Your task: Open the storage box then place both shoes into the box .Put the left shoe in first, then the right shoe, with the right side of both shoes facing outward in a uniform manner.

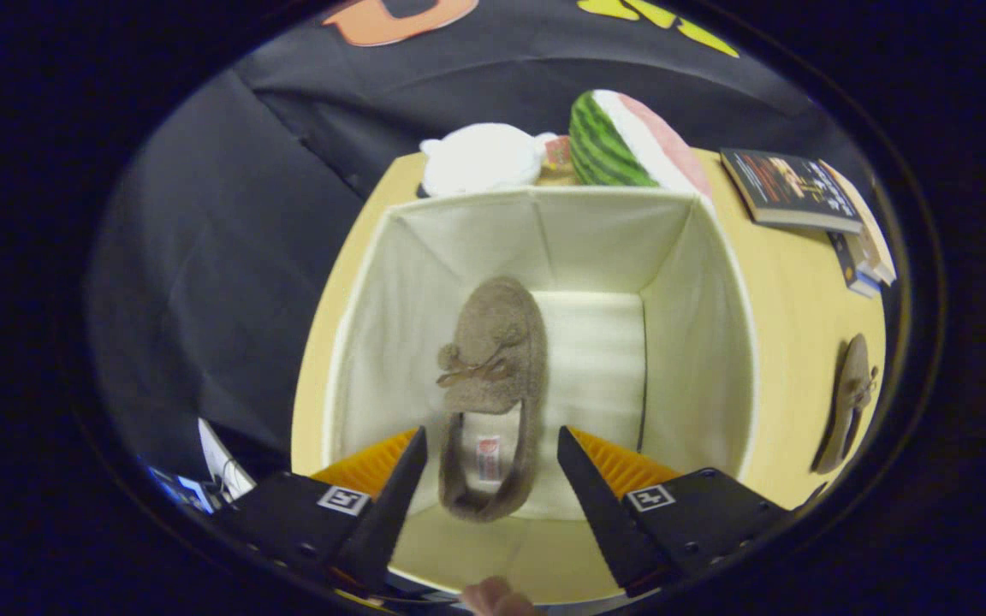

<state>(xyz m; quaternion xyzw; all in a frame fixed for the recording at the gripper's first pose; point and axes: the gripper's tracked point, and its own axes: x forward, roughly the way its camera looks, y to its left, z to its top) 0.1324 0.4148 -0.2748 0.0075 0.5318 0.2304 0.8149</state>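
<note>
A cream fabric storage box (698,342) stands open on the yellow table (788,282), seen from above. A brown slipper with a small bow (493,359) lies on the box floor, toe pointing away, on the left side of the floor. Its heel sits between my fingers, which stand wide apart and do not touch it. My gripper (491,466) is open above the box's near rim. The second brown slipper (851,402) lies on the table to the right of the box.
Behind the box sit a white plush toy (480,158) and a watermelon-slice cushion (630,141). A stack of books (810,197) lies at the far right of the table. A fingertip (493,597) shows below the fingers.
</note>
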